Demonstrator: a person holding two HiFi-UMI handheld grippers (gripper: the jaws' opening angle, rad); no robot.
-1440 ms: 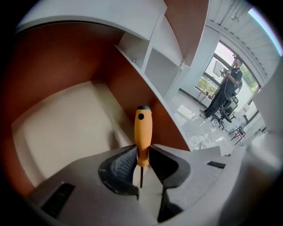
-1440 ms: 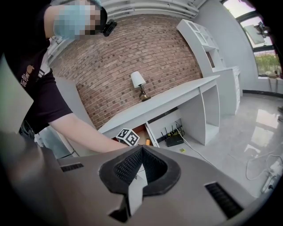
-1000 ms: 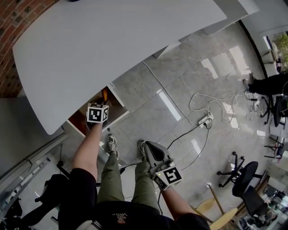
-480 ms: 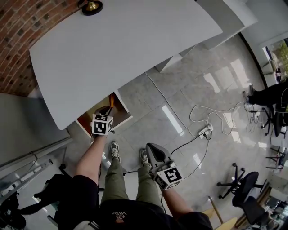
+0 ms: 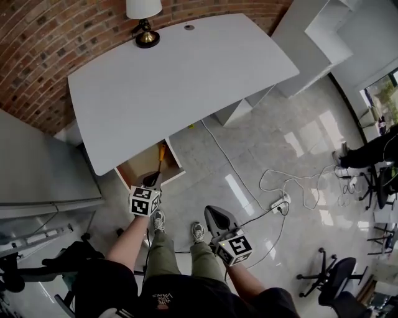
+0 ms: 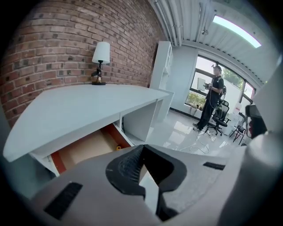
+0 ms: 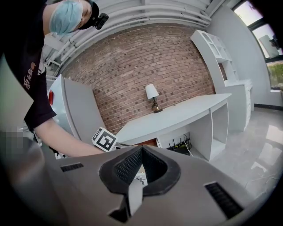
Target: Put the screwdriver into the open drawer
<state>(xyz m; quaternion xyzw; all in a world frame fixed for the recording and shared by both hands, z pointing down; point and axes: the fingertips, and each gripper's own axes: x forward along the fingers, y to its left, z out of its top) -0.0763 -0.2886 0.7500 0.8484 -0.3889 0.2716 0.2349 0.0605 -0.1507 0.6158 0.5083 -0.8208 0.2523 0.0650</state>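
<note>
The screwdriver [image 5: 161, 154], orange-handled with a dark shaft, lies inside the open wooden drawer [image 5: 134, 171] under the white desk [image 5: 180, 81]. My left gripper [image 5: 151, 181] hovers just in front of the drawer's front edge, jaws shut and empty, with its marker cube [image 5: 144, 201] behind. In the left gripper view the drawer [image 6: 86, 148] shows ahead with a small orange bit [image 6: 118, 148] in it, beyond the left gripper [image 6: 142, 149]. My right gripper [image 5: 210, 214] hangs over the person's knees, shut on nothing. The right gripper [image 7: 141, 151] faces the desk.
A lamp [image 5: 143, 18] stands at the desk's back edge by the brick wall. A power strip [image 5: 278, 204] and cables lie on the tiled floor at right. Office chairs [image 5: 323, 279] stand at lower right, white shelving [image 5: 317, 43] at upper right. A person [image 6: 211, 103] stands by the window.
My left gripper has drawn back from the drawer toward the person, and the screwdriver stays lying in the drawer. The head view has tilted up, showing lamp and wall.
</note>
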